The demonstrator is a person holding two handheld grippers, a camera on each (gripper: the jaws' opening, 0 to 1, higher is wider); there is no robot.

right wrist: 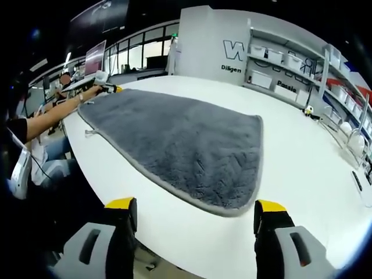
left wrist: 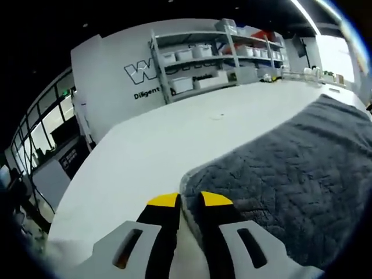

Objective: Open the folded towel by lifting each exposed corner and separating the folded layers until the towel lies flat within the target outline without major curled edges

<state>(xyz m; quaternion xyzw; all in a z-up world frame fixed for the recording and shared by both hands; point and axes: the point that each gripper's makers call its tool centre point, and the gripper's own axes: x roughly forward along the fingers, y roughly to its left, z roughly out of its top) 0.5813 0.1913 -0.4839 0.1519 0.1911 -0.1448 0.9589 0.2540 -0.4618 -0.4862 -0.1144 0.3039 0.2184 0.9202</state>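
Nearest, right gripper spread wide above the table edge, short of the grey towel spread flat there; farther off, left gripper clamped on the towel's far corner, a forearm behind it; beyond, shelving with bins.

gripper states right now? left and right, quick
Left gripper: fingers nearly shut, pinching the near corner edge of the grey textured towel.
Right gripper: fingers wide open, holding nothing, just short of the towel's near corner.
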